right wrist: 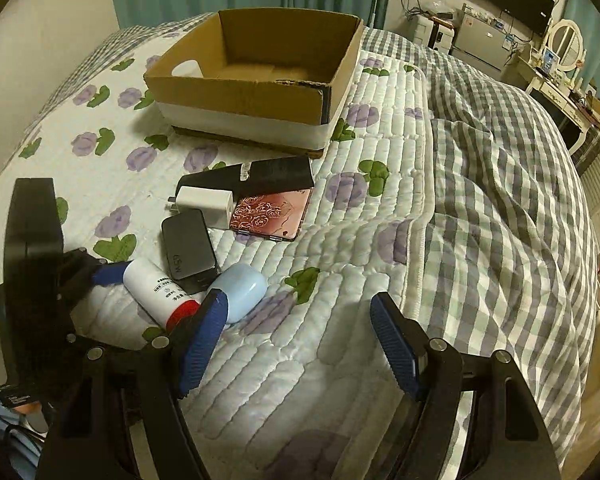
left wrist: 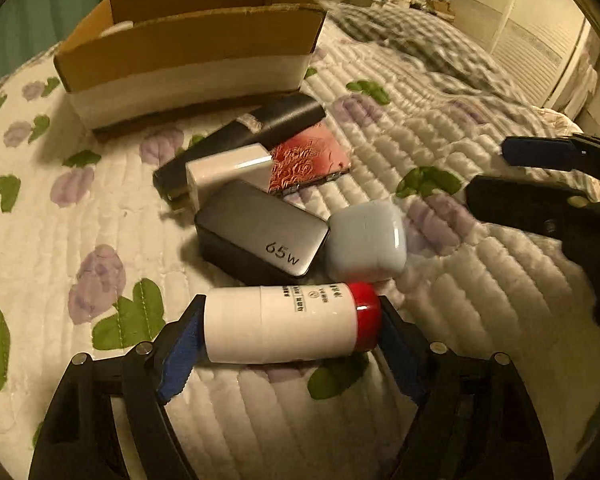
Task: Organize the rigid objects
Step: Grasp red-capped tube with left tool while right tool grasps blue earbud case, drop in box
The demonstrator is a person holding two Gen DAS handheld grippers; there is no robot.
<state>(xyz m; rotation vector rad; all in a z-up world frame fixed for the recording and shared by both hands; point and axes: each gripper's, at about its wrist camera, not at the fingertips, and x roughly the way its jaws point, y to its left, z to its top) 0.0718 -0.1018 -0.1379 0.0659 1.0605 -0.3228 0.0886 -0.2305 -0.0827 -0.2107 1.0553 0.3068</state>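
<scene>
The left gripper (left wrist: 290, 330) is closed around the white bottle (left wrist: 280, 324) end to end: one blue pad presses the flat base at 9 o'clock, the other presses the red cap (left wrist: 366, 316) at 3 o'clock. The bottle lies on its side across the jaws, low over the flowered quilt (left wrist: 80, 208); whether it touches the fabric, I cannot tell.

At 12 o'clock from the bottle, just beside it, lies the dark charger marked 65W (left wrist: 260, 236). The pale blue earbud case (left wrist: 364, 240) sits touching the charger's right end, at about 1 o'clock from the bottle. Further along 12 o'clock the pile continues: a white plug adapter (left wrist: 228, 170) leaning on a long black box (left wrist: 240, 140), with a red patterned case (left wrist: 310, 164) at the adapter's 3 o'clock. Beyond them, at 11 o'clock, stands the cardboard box (left wrist: 188, 48), open-topped, with something white in its near-left corner.

From the right wrist view the same heap sits at 10 o'clock. The right gripper (right wrist: 298, 344) hangs over the bare quilt with its blue-padded fingers spread wide and nothing between them; its left finger (right wrist: 204, 340) is just beside the earbud case. At 2 o'clock a grey checked blanket (right wrist: 500, 200) is rumpled over the bed.
</scene>
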